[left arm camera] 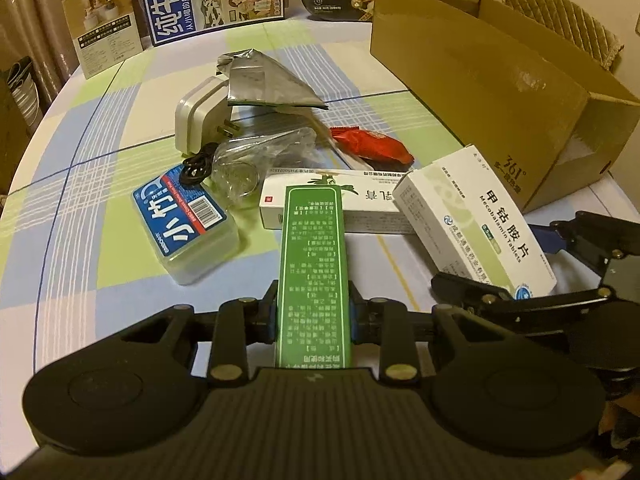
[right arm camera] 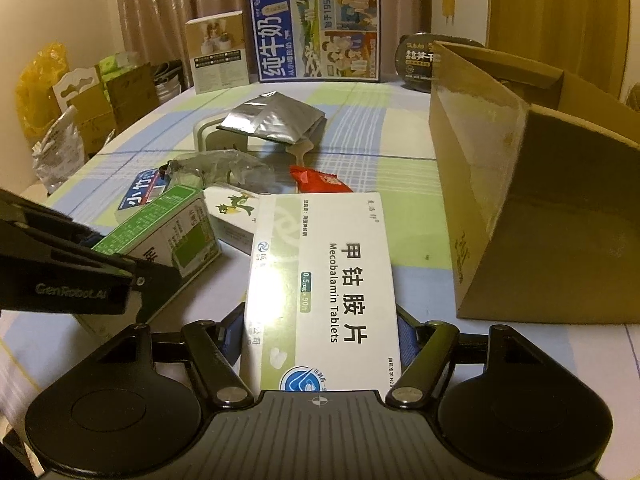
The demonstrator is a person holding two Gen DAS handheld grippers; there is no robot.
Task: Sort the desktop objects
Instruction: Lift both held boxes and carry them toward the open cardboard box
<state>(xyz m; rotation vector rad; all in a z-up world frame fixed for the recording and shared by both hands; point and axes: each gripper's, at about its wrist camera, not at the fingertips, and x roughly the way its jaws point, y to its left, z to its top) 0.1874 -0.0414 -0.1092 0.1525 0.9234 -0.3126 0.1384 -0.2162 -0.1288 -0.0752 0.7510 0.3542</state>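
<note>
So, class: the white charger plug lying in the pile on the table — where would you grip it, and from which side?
Grip the white charger plug across its two broad flat faces, near the rounded end away from the prongs. It seems to rest on a narrow edge, so those faces look reachable from above. Come from the left in the left wrist view; the silver foil pouch overhangs its right side.

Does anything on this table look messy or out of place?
Yes: a crumpled silver foil pouch lies draped over the white plug adapter, with a crinkled clear plastic bag in front of it. The cardboard box lies on its side.
</note>
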